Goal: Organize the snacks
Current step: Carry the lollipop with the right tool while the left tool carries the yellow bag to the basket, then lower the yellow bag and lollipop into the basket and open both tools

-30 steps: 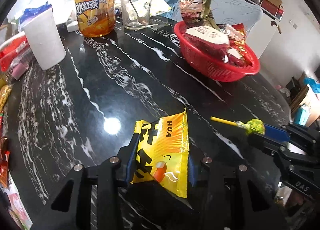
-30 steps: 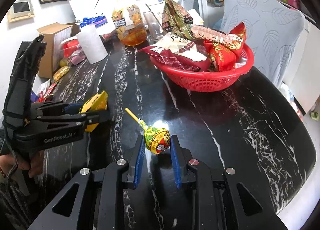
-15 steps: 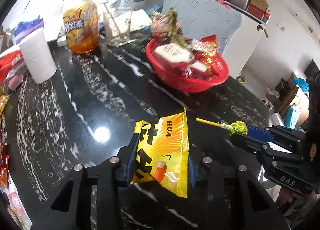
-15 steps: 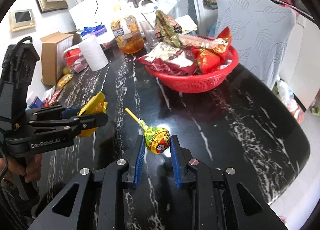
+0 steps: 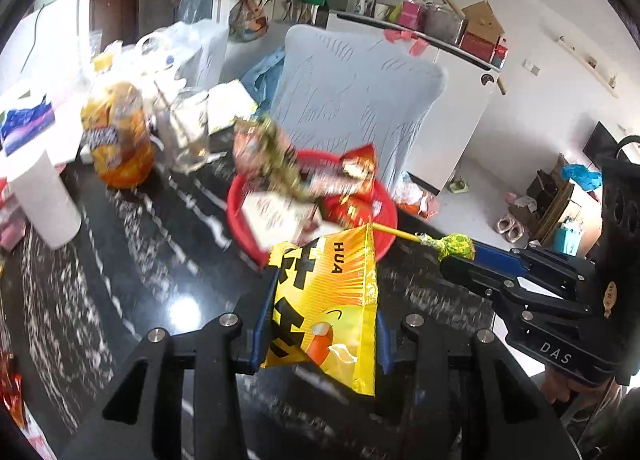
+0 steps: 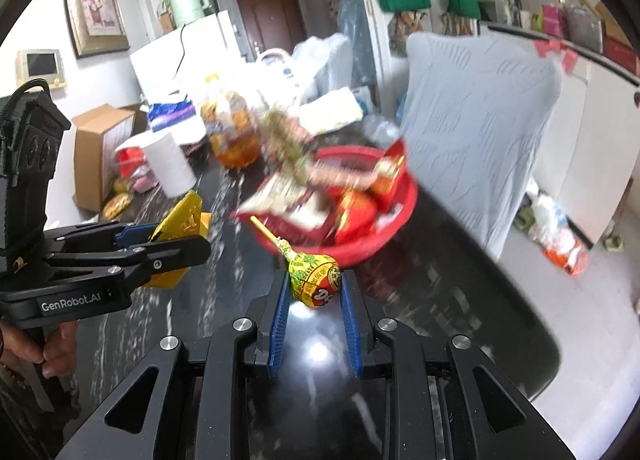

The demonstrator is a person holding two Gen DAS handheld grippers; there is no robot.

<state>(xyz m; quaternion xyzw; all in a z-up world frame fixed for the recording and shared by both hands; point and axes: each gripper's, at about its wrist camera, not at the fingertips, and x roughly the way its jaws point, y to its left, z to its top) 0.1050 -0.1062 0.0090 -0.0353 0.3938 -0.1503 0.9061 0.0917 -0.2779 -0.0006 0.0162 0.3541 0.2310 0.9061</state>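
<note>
Left wrist view: your left claw point(image 5: 318, 334) is clamped on the yellow snack bag point(image 5: 328, 300), held up over the black bench point(image 5: 120, 260), red basket point(image 5: 244, 219) just beyond. Right wrist view: your right claw point(image 6: 314, 306) pinches the lollipop point(image 6: 314, 280), near that basket point(image 6: 376, 244).

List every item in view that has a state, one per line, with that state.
left gripper: shut on the yellow snack bag, held above the table
yellow snack bag: sealed, clamped, off the table
right gripper: shut on the lollipop
lollipop: wrapped, stick pointing toward the basket
red basket: heaped with snack packets
tea bottle: upright, mostly full
paper roll: standing on end
glass: upright; contents unclear
</note>
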